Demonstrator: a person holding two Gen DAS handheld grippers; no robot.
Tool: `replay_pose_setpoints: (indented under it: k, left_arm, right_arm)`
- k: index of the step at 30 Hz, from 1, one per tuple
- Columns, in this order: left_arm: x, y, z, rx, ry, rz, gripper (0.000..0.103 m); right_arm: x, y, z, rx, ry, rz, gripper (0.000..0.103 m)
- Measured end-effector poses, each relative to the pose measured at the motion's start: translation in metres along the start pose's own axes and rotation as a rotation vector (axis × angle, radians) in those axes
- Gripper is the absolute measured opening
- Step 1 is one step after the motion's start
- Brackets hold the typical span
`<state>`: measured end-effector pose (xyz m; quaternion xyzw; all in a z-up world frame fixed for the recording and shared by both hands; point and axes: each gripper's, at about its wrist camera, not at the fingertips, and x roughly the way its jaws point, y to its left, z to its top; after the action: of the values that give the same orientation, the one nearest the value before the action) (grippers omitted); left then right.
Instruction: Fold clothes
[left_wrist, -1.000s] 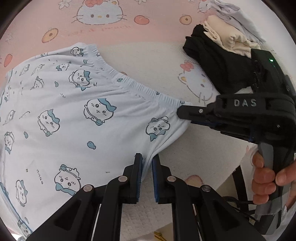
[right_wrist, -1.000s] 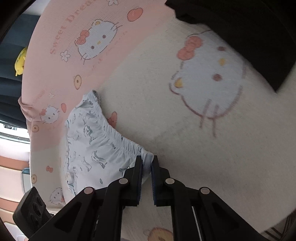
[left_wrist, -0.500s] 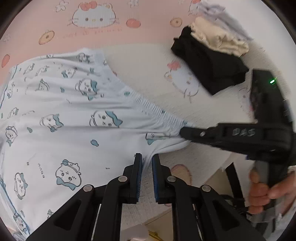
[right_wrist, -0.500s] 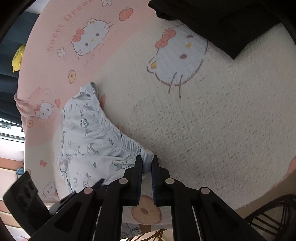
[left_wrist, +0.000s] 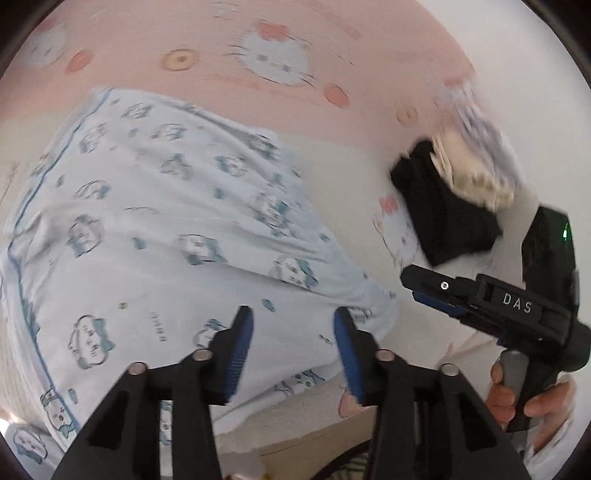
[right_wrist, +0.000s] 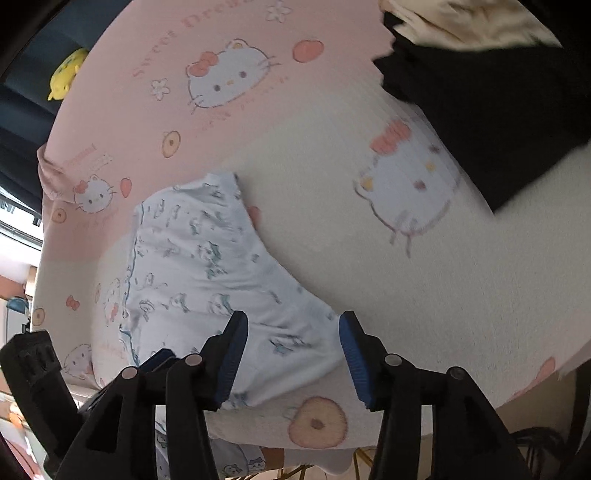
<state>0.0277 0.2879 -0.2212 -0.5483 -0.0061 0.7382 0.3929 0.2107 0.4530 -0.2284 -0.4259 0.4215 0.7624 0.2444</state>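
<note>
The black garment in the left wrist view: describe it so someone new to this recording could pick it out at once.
Start from the pink and cream cat-print blanket covering the surface, then look to its right side, past the pale blue cartoon-print shorts. There the black garment sits folded at the bottom of a small stack, under a cream piece. It is the only dark, unprinted fabric there.
</note>
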Motion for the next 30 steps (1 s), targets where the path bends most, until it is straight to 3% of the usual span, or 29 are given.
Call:
replay_pose_setpoints:
  k: [13,20,24,30]
  left_arm:
    - [-0.016,0.077,0.029,-0.154,-0.011,-0.022,0.045]
    - [-0.035,0.109,0.057,-0.144,-0.013,0.019,0.045]
    - [-0.049,0.125,0.082,-0.097,-0.016,0.092,0.045]
    - [-0.056,0.151,0.122,0.013,0.016,0.225,0.045]
  right_arm:
    - [0.020,0.079,0.051,-0.178,0.043,-0.085,0.051]
    - [0.034,0.108,0.074,-0.269,0.054,-0.148,0.051]
    - [0.050,0.121,0.083,-0.335,0.062,-0.173,0.051]
    - [0.065,0.124,0.098,-0.338,0.063,-0.132,0.051]
